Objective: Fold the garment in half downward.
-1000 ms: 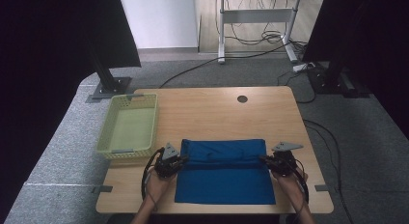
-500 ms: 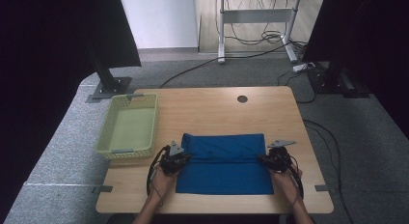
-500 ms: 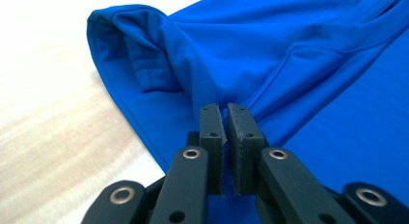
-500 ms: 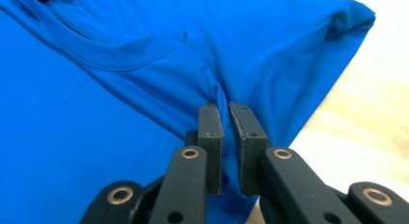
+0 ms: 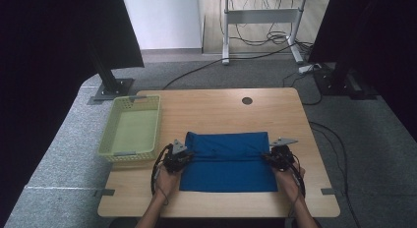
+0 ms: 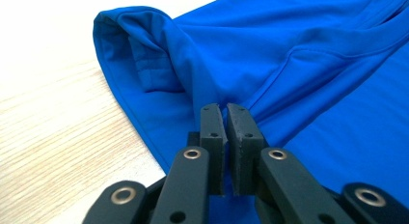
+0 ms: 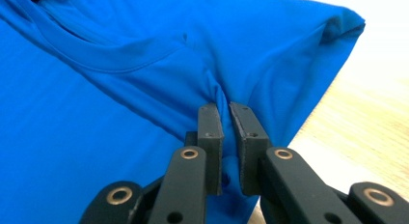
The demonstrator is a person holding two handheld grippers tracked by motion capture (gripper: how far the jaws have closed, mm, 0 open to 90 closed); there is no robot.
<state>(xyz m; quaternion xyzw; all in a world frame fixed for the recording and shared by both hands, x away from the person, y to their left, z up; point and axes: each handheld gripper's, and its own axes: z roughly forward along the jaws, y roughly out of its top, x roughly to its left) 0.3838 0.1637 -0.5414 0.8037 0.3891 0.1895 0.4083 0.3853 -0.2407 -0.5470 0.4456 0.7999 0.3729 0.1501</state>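
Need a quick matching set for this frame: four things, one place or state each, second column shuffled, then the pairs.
1. shirt
2. basket
3. left gripper
4. right gripper

a. shut on the shirt's right side
b. at the table's left edge
c. blue, far part folded toward the person
d. shut on the shirt's left side

Pairs: 1-c, 2-b, 3-d, 4-a

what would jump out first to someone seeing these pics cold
The bright blue garment spread flat on the near half of the wooden table draws the eye first. The left gripper and right gripper each pinch a side of its folded-over upper layer, jaws shut on the fabric. A pale green basket sits at the table's left edge.
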